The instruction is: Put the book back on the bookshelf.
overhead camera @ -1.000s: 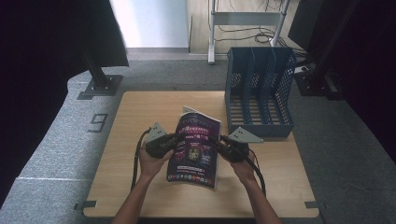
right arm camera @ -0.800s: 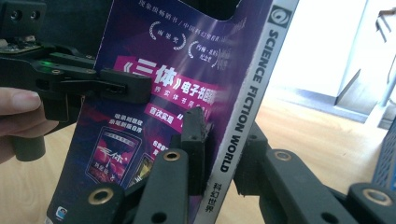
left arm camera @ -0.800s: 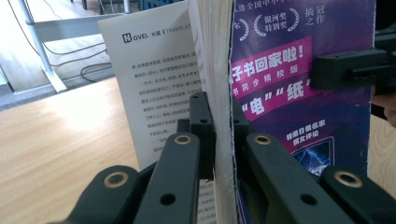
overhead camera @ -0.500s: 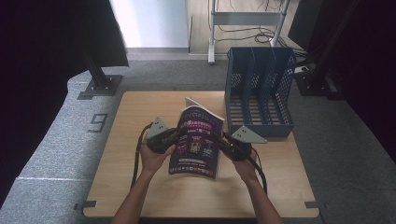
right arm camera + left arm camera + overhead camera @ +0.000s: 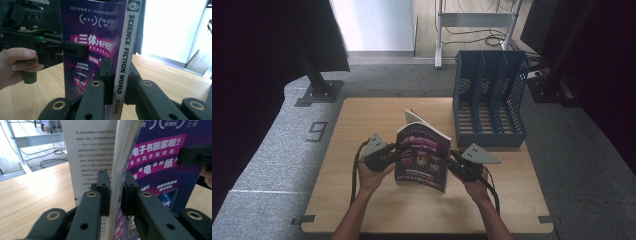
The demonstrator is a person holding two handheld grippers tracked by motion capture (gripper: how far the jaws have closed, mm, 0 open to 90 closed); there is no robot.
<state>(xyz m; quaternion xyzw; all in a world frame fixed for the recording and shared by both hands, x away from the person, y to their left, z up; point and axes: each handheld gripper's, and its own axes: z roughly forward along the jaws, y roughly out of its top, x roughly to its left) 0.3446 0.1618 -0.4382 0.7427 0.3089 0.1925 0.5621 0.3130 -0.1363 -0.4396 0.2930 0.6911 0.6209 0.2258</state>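
**Two tools clamp a magazine upright at mid-surface**

The left tool (image 5: 393, 155) is clamped on the page edge of the magazine (image 5: 422, 157), though its jaws have just been opening a little, with the pages between them and the pads touching the paper in the left gripper view. The right tool (image 5: 452, 161) is clamped tight on the spine. The magazine stands raised above the middle of the surface (image 5: 362, 125), toward the near edge, with the blue file rack (image 5: 489, 97) at the far right corner.

It looks light and floppy: the glossy cover may slip, and the loose white leaf fanning out behind could sag or tear. The spine is the stiffest hold; the open edge needs a firm pinch across all pages.

Whether the bottom edge rests on the surface is hard to make out. The rack's slot floors are partly hidden by its dividers.
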